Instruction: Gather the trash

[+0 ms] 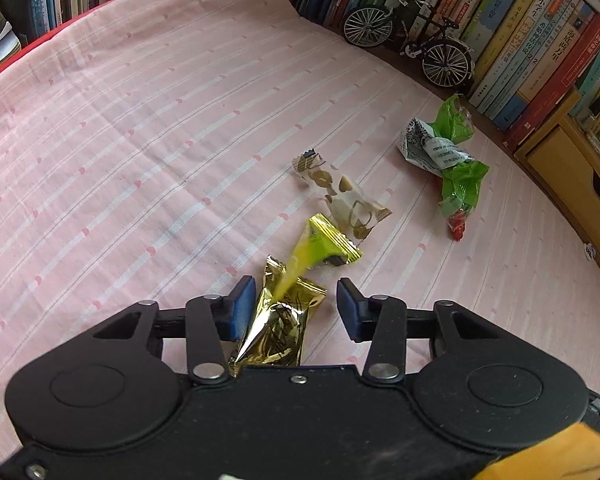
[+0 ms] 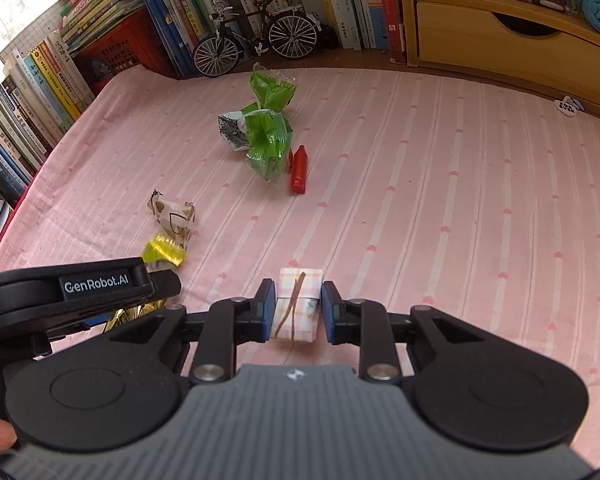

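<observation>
Left wrist view: my left hand-held gripper [image 1: 296, 300] stands apart around a gold wrapper [image 1: 278, 322] lying on the pink cloth [image 1: 140, 140]; the left pad touches or nearly touches it, the right pad is clear.
Right wrist view: my right hand-held gripper [image 2: 298, 306] flanks a checked packet [image 2: 296, 306]; a sliver of gap shows on the right side, so I cannot tell if it is clamped yet.
Handling: gold wrapper is thin crinkled foil, light, slippery, collapses when pinched; I judge a bite across its bunched middle best.
Axis: gold wrapper runs roughly along my fingers, tilted a little to the right, far end toward the yellow wrapper [image 1: 324, 242].
Yellow wrapper: overlaps the gold one's far end and may drag along.
Other trash: cream wrapper [image 1: 342, 200] just beyond, green wrapper [image 1: 448, 156] further right, a small red bottle [image 2: 299, 170] touching its near end.
Packet: soft folded block, long axis pointing away from me.
</observation>
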Available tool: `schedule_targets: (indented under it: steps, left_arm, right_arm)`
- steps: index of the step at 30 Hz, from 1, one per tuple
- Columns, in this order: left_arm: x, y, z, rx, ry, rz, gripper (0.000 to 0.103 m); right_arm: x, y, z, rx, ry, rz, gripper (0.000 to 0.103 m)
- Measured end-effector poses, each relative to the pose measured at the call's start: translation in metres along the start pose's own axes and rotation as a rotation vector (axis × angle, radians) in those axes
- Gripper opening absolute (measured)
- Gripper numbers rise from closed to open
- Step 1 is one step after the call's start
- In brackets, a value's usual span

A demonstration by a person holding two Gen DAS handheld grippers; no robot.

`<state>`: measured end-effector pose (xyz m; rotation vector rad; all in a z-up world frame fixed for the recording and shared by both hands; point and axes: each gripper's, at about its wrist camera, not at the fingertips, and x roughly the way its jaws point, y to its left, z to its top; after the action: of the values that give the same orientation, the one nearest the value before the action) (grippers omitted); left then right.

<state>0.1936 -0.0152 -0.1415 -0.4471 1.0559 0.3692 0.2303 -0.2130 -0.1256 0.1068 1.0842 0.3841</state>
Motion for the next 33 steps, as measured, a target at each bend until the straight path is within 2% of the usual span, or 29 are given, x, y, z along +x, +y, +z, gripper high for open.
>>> schedule_targets:
  steps: [1,3,8,14,17,21,23,24,25,26,27,29,31,33]
  left_arm:
    - [-0.001,0.002,-0.001,-0.003,-0.003,0.0,0.033]
    - [-0.003,0.008,-0.002,-0.019,-0.003,-0.015,0.03]
    - [-0.011,0.017,-0.004,-0.051,0.014,-0.064,0.03]
    - [-0.028,0.017,-0.009,0.003,0.014,-0.075,0.032]
    - [-0.035,0.018,-0.013,0.04,0.01,-0.075,0.028]
    - [-0.04,0.024,-0.017,0.033,0.017,-0.079,0.026]
    - [-0.04,0.027,-0.018,0.02,0.024,-0.078,0.031]
    - [-0.038,0.027,-0.019,0.015,0.028,-0.079,0.044]
    - [-0.036,0.026,-0.02,0.015,0.033,-0.073,0.051]
    - [-0.034,0.025,-0.022,0.023,0.036,-0.069,0.05]
    - [-0.031,0.024,-0.023,0.035,0.047,-0.073,0.045]
    - [-0.024,0.024,-0.024,0.02,0.086,-0.098,0.025]
    - [-0.026,0.025,-0.026,-0.01,0.088,-0.11,0.023]
    - [-0.033,0.024,-0.028,0.005,0.074,-0.12,0.021]
  right_arm:
    - [0.0,0.001,0.0,-0.001,0.001,0.002,0.031]
    - [0.001,0.001,0.0,-0.002,0.001,0.004,0.031]
    - [0.001,0.003,-0.001,-0.006,0.0,0.006,0.031]
    - [-0.001,0.006,-0.001,-0.014,-0.002,0.023,0.031]
    - [-0.002,0.008,-0.001,-0.018,0.0,0.042,0.03]
    - [-0.002,0.011,0.0,-0.011,0.002,0.061,0.029]
    - [-0.002,0.012,0.0,-0.011,0.001,0.063,0.029]
    - [-0.002,0.012,0.0,-0.011,0.001,0.063,0.029]
    - [-0.002,0.012,0.0,-0.01,0.001,0.062,0.029]
    - [-0.002,0.013,0.0,-0.009,0.002,0.062,0.029]
    - [-0.002,0.013,0.0,-0.01,0.002,0.061,0.029]
    - [-0.002,0.014,-0.001,-0.014,0.004,0.062,0.029]
    - [-0.003,0.015,-0.001,-0.02,0.005,0.063,0.029]
    - [-0.004,0.017,-0.001,-0.026,0.003,0.064,0.029]
